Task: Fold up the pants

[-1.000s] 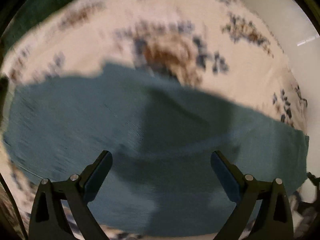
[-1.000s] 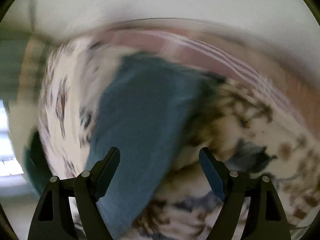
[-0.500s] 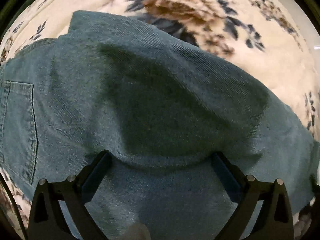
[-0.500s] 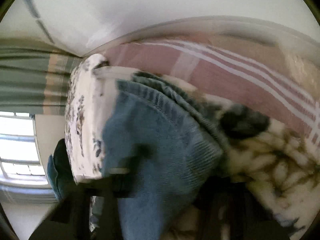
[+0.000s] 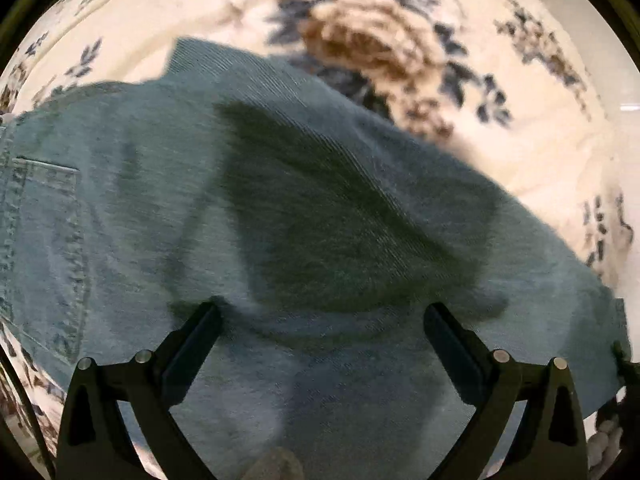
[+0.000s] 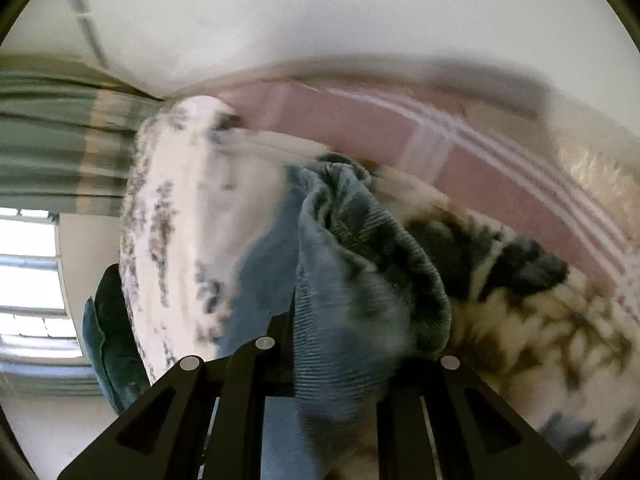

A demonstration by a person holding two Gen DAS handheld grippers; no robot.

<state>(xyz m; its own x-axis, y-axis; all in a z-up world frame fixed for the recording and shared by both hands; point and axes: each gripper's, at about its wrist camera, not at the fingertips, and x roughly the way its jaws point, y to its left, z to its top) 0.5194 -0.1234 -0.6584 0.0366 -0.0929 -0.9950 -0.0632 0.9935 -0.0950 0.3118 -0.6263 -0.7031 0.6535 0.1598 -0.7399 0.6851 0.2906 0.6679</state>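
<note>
Denim pants (image 5: 168,216) lie spread on the floral bedcover (image 5: 400,8) in the left wrist view, pocket showing, with the left gripper (image 5: 320,328) spread wide above them, gripping nothing. Right wrist view: the right gripper (image 6: 336,344) is pinched on a bunched end of the pants, so the fold looks barely begun.

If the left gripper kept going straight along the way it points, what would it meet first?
Most likely the blue denim pants: the left gripper, jaws open, points at them where they lie on the floral bedspread. How near is unclear.

Left hand-held gripper (image 5: 320,322) spread wide, pointing down (right hand-held gripper (image 6: 332,364) clamped).
</note>
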